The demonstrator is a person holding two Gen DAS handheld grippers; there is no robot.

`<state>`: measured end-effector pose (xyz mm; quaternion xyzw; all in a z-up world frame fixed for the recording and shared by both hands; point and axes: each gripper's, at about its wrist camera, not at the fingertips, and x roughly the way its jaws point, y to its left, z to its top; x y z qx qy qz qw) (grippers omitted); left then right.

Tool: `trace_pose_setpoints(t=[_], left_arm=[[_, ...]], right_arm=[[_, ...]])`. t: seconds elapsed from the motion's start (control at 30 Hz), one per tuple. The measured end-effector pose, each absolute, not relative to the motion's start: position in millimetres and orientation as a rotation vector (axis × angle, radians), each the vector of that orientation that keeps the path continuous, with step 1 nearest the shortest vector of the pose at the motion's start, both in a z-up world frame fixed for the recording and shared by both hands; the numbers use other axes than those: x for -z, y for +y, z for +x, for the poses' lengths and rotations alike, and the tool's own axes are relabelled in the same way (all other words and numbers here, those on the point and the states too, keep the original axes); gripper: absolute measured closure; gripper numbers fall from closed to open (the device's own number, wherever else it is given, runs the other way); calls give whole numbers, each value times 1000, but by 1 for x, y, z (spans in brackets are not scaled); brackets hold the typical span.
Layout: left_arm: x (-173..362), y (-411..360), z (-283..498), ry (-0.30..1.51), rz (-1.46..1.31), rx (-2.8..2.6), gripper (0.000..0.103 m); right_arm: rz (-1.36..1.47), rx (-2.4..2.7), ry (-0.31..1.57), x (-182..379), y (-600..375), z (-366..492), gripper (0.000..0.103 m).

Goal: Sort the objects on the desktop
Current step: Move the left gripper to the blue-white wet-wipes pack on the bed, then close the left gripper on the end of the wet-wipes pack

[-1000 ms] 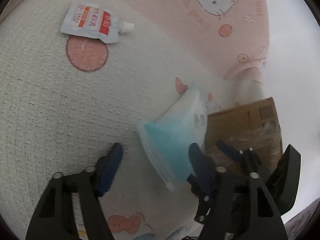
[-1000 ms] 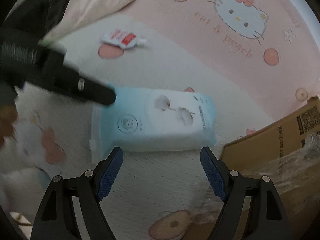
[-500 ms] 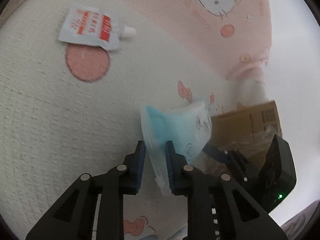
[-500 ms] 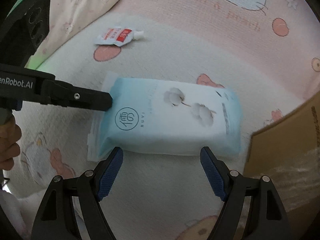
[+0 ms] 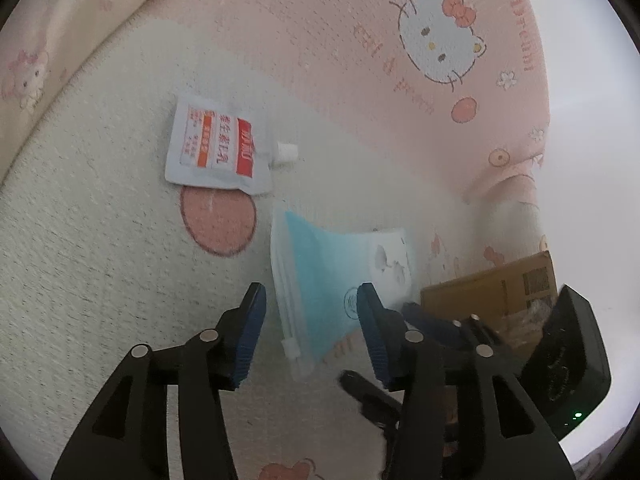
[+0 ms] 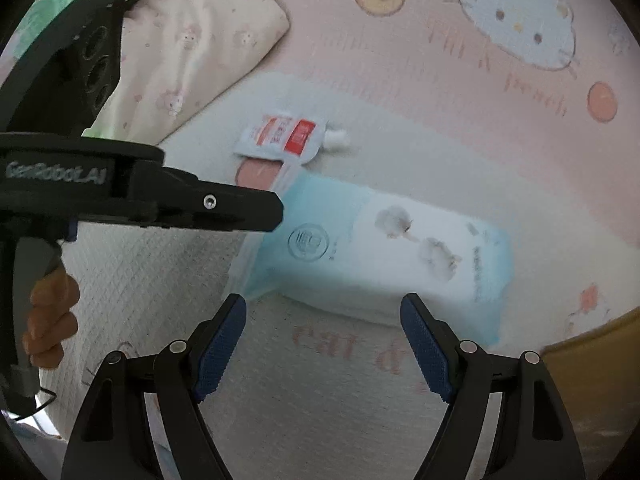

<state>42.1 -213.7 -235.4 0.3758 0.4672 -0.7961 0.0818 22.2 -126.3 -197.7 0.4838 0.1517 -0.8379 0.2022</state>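
A light blue and white tissue pack point(image 6: 384, 256) lies on the Hello Kitty blanket point(image 6: 440, 92). It also shows in the left wrist view point(image 5: 332, 280). My left gripper point(image 5: 310, 324) is open, its fingers on either side of the pack's sealed end. My right gripper point(image 6: 324, 336) is open and empty, just in front of the pack's long side. A white and red spout pouch point(image 5: 218, 150) lies flat beyond the pack, and shows in the right wrist view point(image 6: 286, 136).
A brown cardboard box point(image 5: 496, 292) stands to the right of the pack, its edge in the right wrist view point(image 6: 592, 352). A cream pillow point(image 6: 192, 52) lies at the back left. The left gripper's body point(image 6: 140, 200) reaches in from the left.
My left gripper shut on the tissue pack's end half a second ago and has now opened again. The pack has shifted closer to the spout pouch. My right gripper stayed open.
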Motion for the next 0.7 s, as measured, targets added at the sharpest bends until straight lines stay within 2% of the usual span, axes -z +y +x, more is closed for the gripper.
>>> trace_pose_setpoints(t=[0.27, 0.4, 0.57, 0.7], left_arm=[[233, -215, 28, 1464, 1129, 2356, 46], [225, -212, 15, 1409, 1144, 2393, 46], [219, -197, 2, 1252, 1204, 2463, 46], [231, -196, -4, 1273, 1251, 2420, 46]], right_arm=[[1412, 2412, 429, 176, -102, 17, 25], [1467, 2464, 289, 169, -81, 1, 25], [1588, 2532, 25, 170, -55, -24, 25], [1638, 2513, -115, 179, -41, -41, 25]])
